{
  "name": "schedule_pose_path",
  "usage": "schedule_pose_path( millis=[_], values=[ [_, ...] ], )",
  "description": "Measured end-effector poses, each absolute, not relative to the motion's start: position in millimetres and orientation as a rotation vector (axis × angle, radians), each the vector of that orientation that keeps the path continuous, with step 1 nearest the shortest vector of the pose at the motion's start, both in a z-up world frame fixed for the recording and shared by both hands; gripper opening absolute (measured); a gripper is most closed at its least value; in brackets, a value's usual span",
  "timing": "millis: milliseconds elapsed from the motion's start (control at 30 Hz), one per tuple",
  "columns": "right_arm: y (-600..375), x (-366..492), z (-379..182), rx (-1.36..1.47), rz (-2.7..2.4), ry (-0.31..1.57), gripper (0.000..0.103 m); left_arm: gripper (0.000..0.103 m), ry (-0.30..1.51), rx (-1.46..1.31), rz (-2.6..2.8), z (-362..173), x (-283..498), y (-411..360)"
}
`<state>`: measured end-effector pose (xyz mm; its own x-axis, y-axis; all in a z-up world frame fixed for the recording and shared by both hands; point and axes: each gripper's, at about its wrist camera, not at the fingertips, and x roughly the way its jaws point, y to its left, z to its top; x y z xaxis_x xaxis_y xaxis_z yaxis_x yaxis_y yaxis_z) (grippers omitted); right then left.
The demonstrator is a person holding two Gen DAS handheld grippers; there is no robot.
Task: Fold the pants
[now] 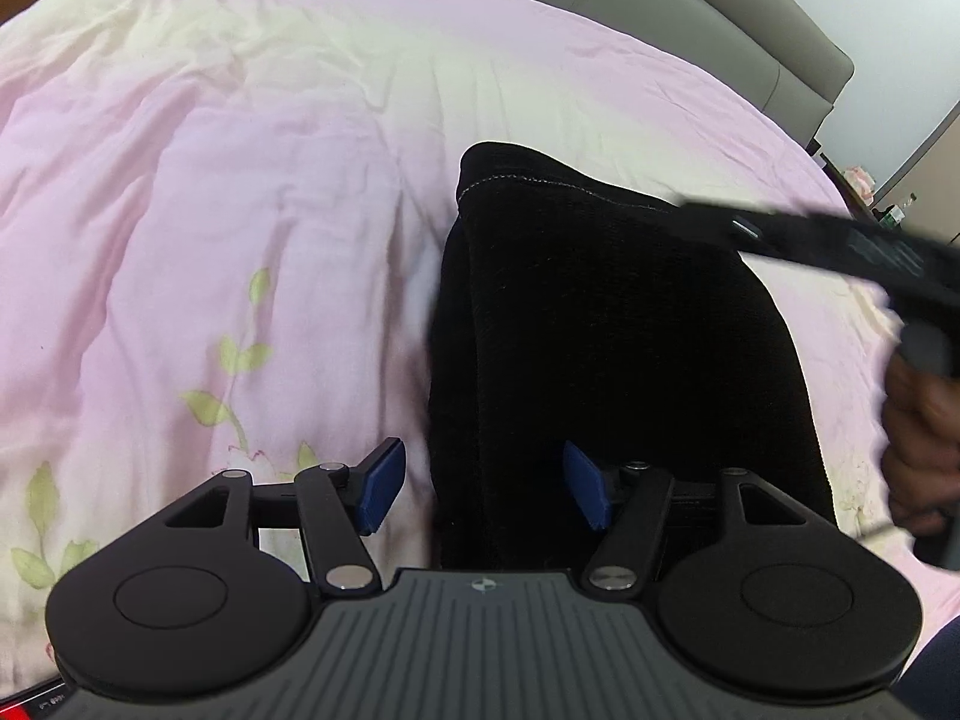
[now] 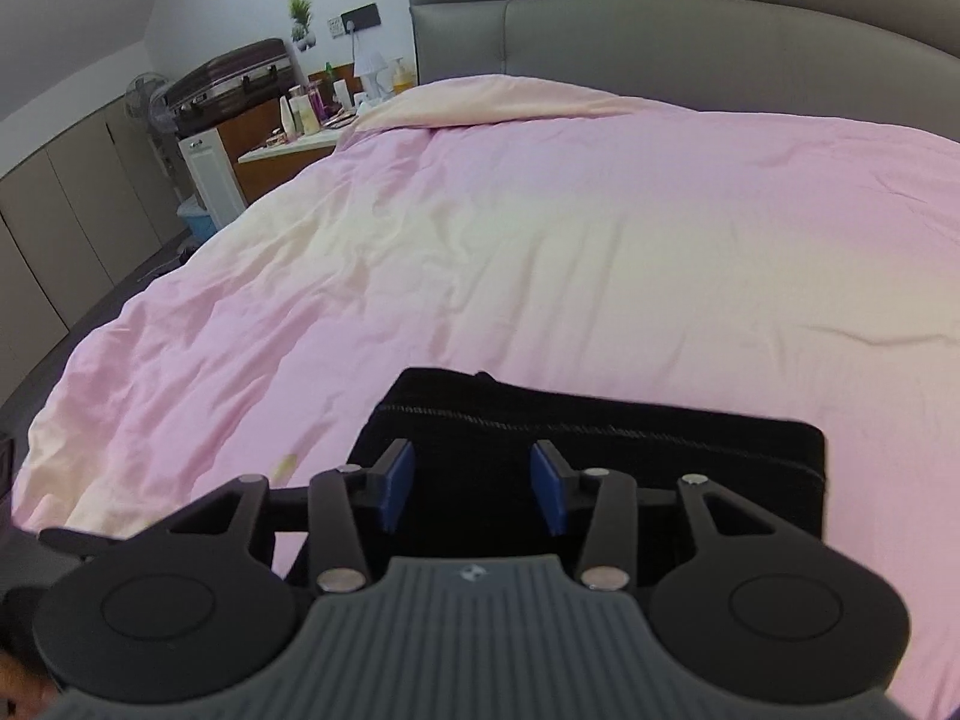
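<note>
So my black pants (image 1: 618,324) are lying on the bed, folded up into a compact dark bundle on the pink duvet (image 1: 240,180). In the left wrist view the bundle runs away from me, with a line of pale stitching across its far end, and the fabric comes right down between the blue pads of my left tool (image 1: 483,489). That tool is spread wide, one pad out over the duvet and the other over the black cloth, and I can't tell if either one is actually touching the fabric.

My right tool (image 2: 474,486) sits over the near edge of the same bundle. Its pads are also well apart, with nothing pinched between them, just black fabric showing behind the gap. From that side the pants read as a wide flat rectangle with a stitched seam running along the far edge.

The right tool's body also shows up blurred at the right side of the left wrist view, with my hand (image 1: 918,438) wrapped round its handle.

The duvet has some green leaf print (image 1: 234,360) near my left tool. Past the bed there's a grey padded headboard (image 2: 660,30), a cluttered bedside worktop (image 2: 312,126) and a dark suitcase (image 2: 231,81) on a cabinet
</note>
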<state>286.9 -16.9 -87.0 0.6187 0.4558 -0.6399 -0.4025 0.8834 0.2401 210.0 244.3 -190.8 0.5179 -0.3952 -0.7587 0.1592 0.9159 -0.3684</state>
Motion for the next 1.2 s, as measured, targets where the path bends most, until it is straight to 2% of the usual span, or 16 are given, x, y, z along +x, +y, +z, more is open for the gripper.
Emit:
schedule_pose_path(
  millis=[133,333,467,567,833,933,1033,1100,1167,1200],
  values=[
    [-68.7,227.6,-84.9,0.086,0.462,0.757,0.042,0.072,0.955,-0.227,-0.323,-186.6,204.0,238.9],
    [-109.2,174.9,-122.5,0.067,0.402,0.869,0.05,0.071,0.943,-0.301,-0.336,-187.4,201.5,246.9],
    [-113.2,166.6,-150.9,0.105,0.359,1.026,0.066,0.071,0.879,-0.169,-0.355,-173.2,182.7,228.5],
    [-104.0,157.9,-152.8,-0.009,0.372,1.032,0.066,0.071,0.857,-0.119,-0.354,-168.9,167.9,220.6],
    [-138.2,149.6,-124.4,0.039,0.426,0.97,0.064,0.071,0.901,-0.022,-0.343,-164.9,148.3,218.4],
    [-160.6,151.9,-107.9,0.067,0.432,0.915,0.066,0.076,0.945,0.032,-0.367,-159.8,147.4,217.5],
    [-185.3,159.7,-99.7,0.094,0.406,0.885,0.069,0.075,0.998,0.174,-0.326,-157.3,144.0,216.8],
    [-201.1,168.5,-100.3,0.123,0.378,0.88,0.071,0.075,0.987,0.174,-0.297,-152.6,145.3,224.4],
    [-210.9,178.1,-105.1,0.176,0.363,0.889,0.073,0.083,0.978,0.036,-0.301,-145.8,156.6,239.0],
    [-216.2,185.9,-109.2,0.222,0.362,0.899,0.076,0.095,0.975,-0.078,-0.312,-143.8,165.7,248.8]
  ],
)
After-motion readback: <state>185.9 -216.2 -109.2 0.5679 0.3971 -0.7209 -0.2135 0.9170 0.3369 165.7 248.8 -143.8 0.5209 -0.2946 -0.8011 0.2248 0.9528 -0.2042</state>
